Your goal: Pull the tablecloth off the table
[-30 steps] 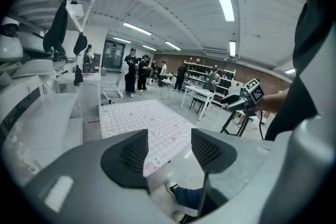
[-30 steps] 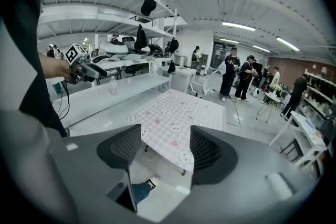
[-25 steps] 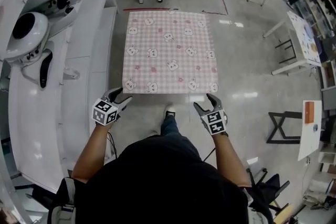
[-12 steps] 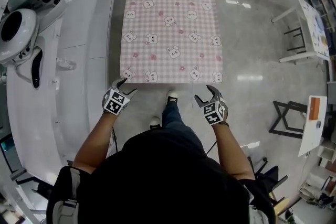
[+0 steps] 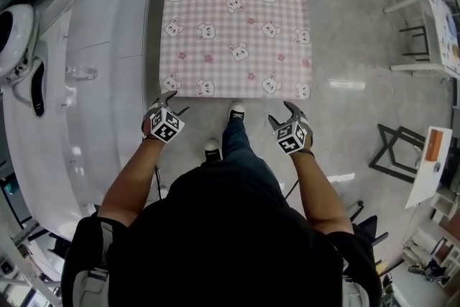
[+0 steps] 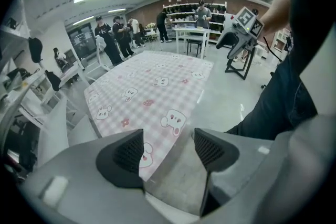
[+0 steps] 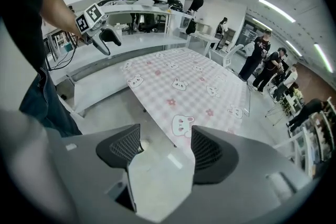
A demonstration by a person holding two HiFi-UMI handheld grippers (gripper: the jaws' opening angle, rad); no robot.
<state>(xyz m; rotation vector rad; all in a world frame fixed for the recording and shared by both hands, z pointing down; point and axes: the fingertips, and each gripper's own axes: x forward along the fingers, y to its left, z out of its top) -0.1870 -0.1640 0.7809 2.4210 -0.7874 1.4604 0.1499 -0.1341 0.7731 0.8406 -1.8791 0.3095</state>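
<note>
A pink checked tablecloth (image 5: 233,25) printed with small animals covers the table ahead of me. My left gripper (image 5: 172,101) hangs just short of the cloth's near left corner with its jaws open. In the left gripper view that corner of the tablecloth (image 6: 152,86) shows between the open jaws of the left gripper (image 6: 168,147), and nothing is pinched. My right gripper (image 5: 282,111) is open too, just short of the near edge and a little inside the right corner. In the right gripper view the tablecloth (image 7: 184,86) lies beyond the right gripper (image 7: 165,149), with floor under its jaws.
A long white counter (image 5: 93,83) runs along the left of the table, with rounded white machine parts (image 5: 14,32) on it. My shoes (image 5: 235,111) stand at the table's near edge. A black folding stand (image 5: 402,154) and white tables are to the right. People (image 6: 113,34) stand far behind.
Both grippers have sunk and come closer to the cloth's near edge, the left rolling as it went. The table now sits nearer and larger in the head view.
</note>
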